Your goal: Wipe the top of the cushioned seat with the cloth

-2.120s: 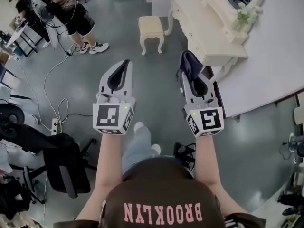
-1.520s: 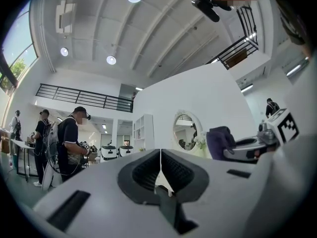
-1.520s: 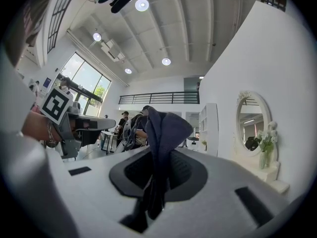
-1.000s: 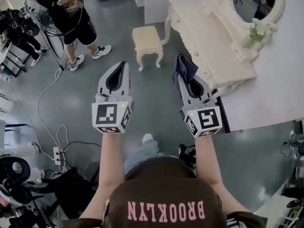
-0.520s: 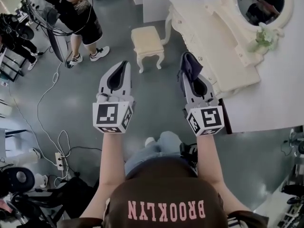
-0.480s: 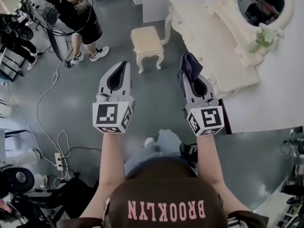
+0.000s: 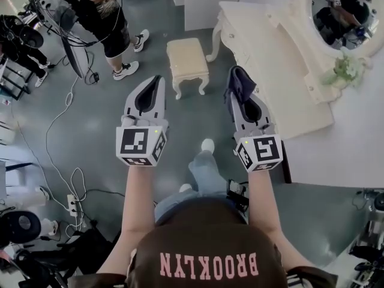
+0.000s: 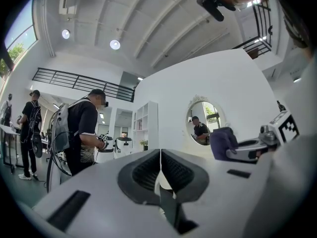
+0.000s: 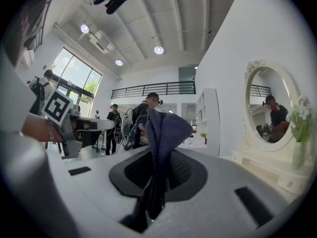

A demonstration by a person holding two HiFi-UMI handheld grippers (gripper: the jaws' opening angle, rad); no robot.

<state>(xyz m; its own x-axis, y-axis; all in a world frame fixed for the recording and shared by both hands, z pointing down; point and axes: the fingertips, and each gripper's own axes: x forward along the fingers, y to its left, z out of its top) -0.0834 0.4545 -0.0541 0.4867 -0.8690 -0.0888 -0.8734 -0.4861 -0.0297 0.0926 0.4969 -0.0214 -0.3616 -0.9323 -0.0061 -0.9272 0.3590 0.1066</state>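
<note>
With the seat (image 7: 187,54) standing ahead on the floor, the right gripper (image 7: 240,98) is clamping the cloth (image 7: 239,80) in its jaws, the left gripper (image 7: 156,81) is riding closed and empty, and reaching down to the seat looks next.

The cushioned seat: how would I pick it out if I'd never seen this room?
Find the cream dressing table with the round mirror at the head view's upper right. Just left of it, on the grey floor, stands the cushioned seat. It is the only small stool there: square pale padded top, curved cream legs.
</note>
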